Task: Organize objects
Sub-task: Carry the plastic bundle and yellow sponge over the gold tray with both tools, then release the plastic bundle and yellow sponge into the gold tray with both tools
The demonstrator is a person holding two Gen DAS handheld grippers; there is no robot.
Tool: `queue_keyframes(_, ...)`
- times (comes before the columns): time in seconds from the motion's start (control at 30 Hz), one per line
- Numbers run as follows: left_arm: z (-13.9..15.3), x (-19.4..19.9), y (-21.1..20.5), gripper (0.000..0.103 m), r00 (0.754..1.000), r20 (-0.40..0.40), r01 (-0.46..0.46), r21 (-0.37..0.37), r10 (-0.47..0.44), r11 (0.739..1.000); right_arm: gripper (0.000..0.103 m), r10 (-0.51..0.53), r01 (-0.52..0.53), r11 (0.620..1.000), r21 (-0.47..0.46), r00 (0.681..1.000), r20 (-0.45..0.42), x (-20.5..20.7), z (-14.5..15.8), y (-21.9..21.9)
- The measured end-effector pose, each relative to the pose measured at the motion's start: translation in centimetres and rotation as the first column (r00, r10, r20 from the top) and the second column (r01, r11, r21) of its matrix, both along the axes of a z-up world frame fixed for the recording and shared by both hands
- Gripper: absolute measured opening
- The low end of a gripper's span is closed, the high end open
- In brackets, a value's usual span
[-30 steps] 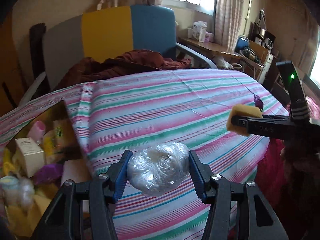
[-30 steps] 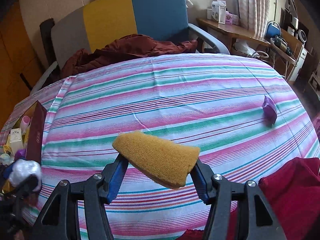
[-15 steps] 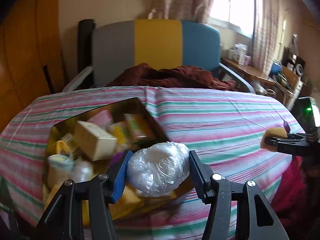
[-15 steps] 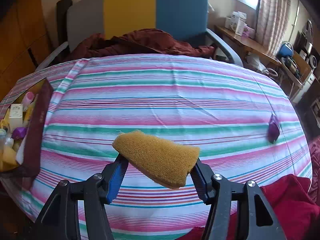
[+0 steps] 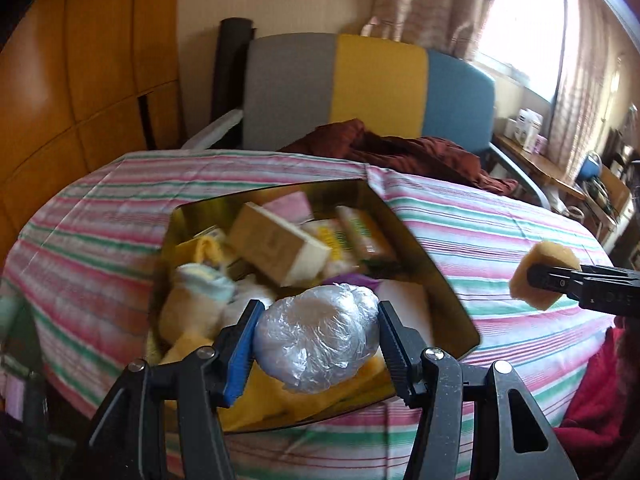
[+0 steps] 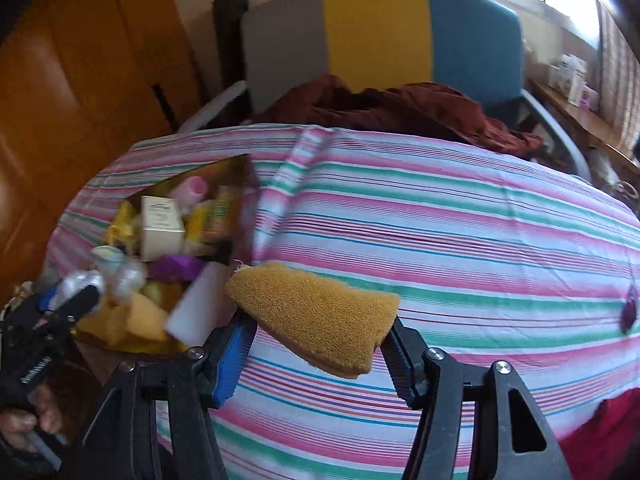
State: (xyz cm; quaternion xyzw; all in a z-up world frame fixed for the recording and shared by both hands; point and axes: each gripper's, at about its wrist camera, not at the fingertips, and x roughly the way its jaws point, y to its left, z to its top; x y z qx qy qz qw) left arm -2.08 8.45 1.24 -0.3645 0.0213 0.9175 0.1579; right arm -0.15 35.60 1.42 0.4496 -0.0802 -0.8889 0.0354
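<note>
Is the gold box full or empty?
Nearly full. The gold box is open on top and crowded with things: a cream carton, yellow packets and a purple wrapper piled inside.

Two close, downward wrist views sharing box (image 5: 436, 280)

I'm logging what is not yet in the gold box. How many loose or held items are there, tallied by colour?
Yellow-brown: 1, the sponge in the right gripper
Clear-wrapped white: 1, the bundle in the left gripper, over the gold box
Purple: 1, the small item on the striped cloth
Total: 3
</note>
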Motion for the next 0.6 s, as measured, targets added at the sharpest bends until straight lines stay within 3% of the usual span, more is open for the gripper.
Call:
queue_keyframes(0.33, -0.5, -1.2, -7.1, 0.057, 0.986, 0.03, -0.163, 0.039, 0.162, 0.986, 0.061, 0.162, -0.163, 0.984, -0.069, 0.986, -0.025, -2.5, 0.7, -7.9)
queue_keyframes(0.6, -0.8, -1.8, -6.3, 0.057, 0.993, 0.049, -0.114, 0.068, 0.11, 0.991, 0.062, 0.215, -0.214, 0.97, -0.114, 0.977, -0.005, -4.9, 0.3, -10.8)
